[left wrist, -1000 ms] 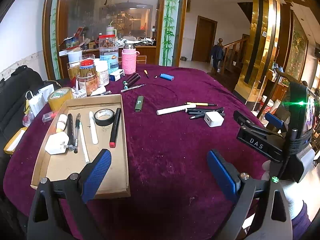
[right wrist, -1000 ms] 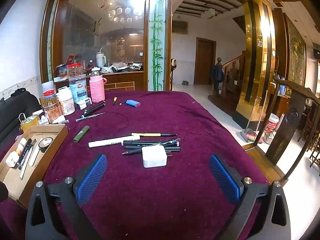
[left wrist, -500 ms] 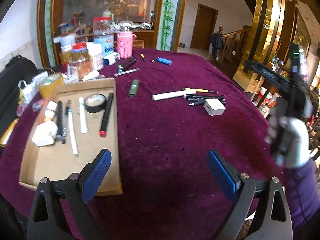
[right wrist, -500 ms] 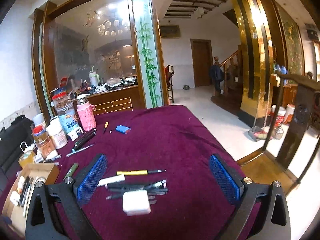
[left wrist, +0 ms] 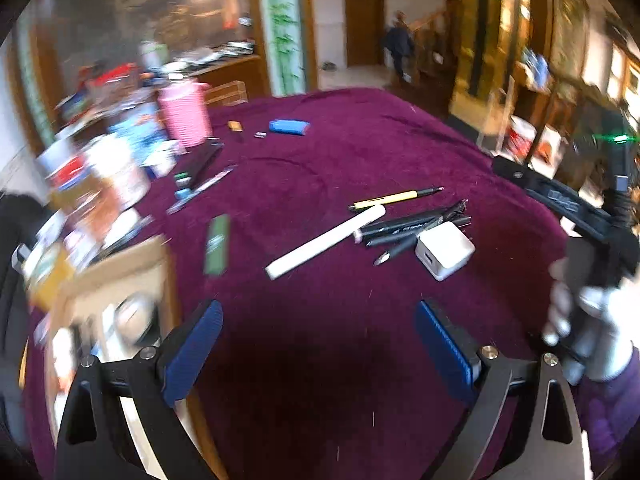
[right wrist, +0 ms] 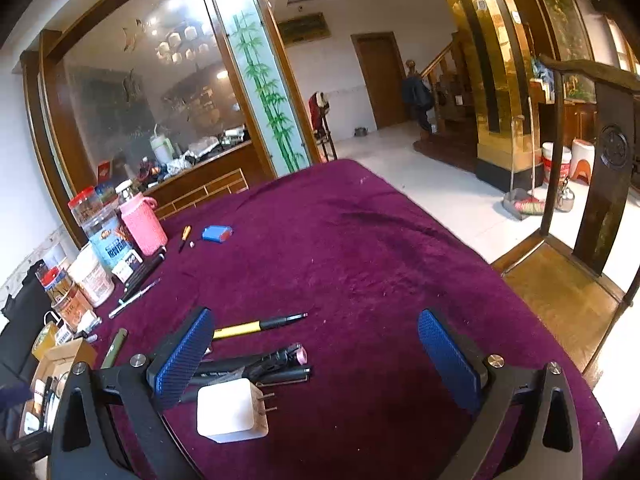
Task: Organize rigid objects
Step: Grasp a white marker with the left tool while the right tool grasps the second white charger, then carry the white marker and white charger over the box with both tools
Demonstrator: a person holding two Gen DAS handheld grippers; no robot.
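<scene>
Both hand-held grippers gaping, nothing held: left (left wrist: 316,344), right (right wrist: 316,356). White charger (right wrist: 231,412) lies on the worktop (right wrist: 360,248) touching the black pens (right wrist: 264,364), just beside the right gripper's left finger.

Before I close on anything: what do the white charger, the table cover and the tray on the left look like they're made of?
White charger: smooth, slightly glossy hard plastic, with thin metal prongs on one side. Table cover: looks like purple velvet or plush; the pile shows brushed streaks and lint. Tray: probably plain brown cardboard, matte, with thin raw edges; it is blurred in the left view.
</scene>
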